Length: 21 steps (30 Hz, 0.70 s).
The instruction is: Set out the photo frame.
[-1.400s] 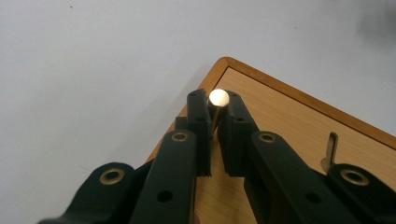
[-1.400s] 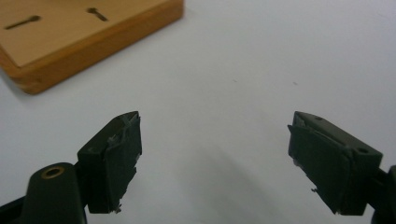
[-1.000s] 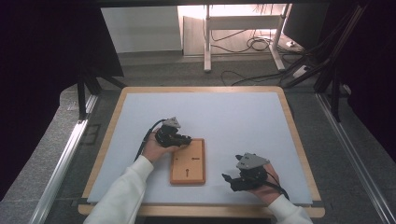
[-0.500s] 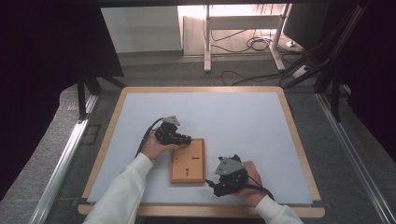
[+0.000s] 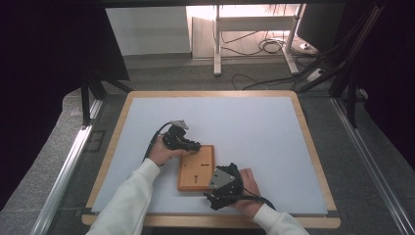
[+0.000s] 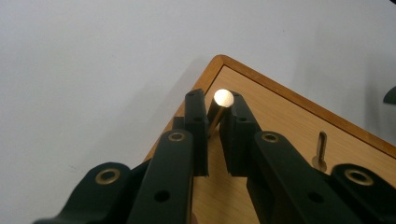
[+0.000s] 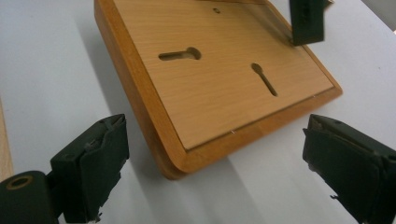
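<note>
A flat wooden board with two keyhole slots lies on the white mat near the front of the table. My left gripper rests at the board's far left corner, shut on a short brass peg that stands between its jaws over the board's edge. At the board's near right corner is my right gripper. It is open wide, its jaws on either side of that corner and apart from it. A jaw of the left gripper shows at the board's far end.
The white mat covers a table with a wooden rim. Metal rails run along both sides. Behind the table are cables and desk legs on a grey floor.
My right gripper has moved left from the mat's right part to the board's near right corner. The left gripper has stayed at the board's far left corner.
</note>
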### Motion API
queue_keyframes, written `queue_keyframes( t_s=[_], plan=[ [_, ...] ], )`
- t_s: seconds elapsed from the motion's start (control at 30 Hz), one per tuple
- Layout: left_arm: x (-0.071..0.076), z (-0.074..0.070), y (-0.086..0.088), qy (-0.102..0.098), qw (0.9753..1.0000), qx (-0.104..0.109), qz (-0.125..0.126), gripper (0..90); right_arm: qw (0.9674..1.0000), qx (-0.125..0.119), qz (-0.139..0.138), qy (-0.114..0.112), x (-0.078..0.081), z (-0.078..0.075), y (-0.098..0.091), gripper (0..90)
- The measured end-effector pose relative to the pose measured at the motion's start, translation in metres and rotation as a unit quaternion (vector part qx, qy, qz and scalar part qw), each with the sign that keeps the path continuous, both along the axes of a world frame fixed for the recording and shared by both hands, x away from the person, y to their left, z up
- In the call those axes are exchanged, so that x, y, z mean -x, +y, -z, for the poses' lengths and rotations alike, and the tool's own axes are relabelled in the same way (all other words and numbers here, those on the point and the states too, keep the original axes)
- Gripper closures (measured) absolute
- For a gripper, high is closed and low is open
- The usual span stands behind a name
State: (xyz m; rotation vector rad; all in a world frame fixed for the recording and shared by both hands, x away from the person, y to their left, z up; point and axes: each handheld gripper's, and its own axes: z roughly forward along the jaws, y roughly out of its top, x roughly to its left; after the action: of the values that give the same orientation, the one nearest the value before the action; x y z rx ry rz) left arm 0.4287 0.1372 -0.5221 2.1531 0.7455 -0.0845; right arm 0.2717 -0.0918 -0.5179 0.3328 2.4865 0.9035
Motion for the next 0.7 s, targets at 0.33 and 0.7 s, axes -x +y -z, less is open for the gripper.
queue_keyframes(
  t_s=[0.33, 0.7],
  plan=[
    [-0.006, -0.001, 0.001, 0.019, 0.9998, 0.003, 0.005, 82.1, 0.9992, 0.024, -0.012, -0.031, 0.002, 0.005, 0.02, 9.0],
    [-0.007, -0.001, 0.001, 0.025, 0.9997, 0.006, 0.005, 81.9, 0.9982, 0.031, -0.006, -0.05, 0.0, 0.008, 0.026, 10.7]
  ],
)
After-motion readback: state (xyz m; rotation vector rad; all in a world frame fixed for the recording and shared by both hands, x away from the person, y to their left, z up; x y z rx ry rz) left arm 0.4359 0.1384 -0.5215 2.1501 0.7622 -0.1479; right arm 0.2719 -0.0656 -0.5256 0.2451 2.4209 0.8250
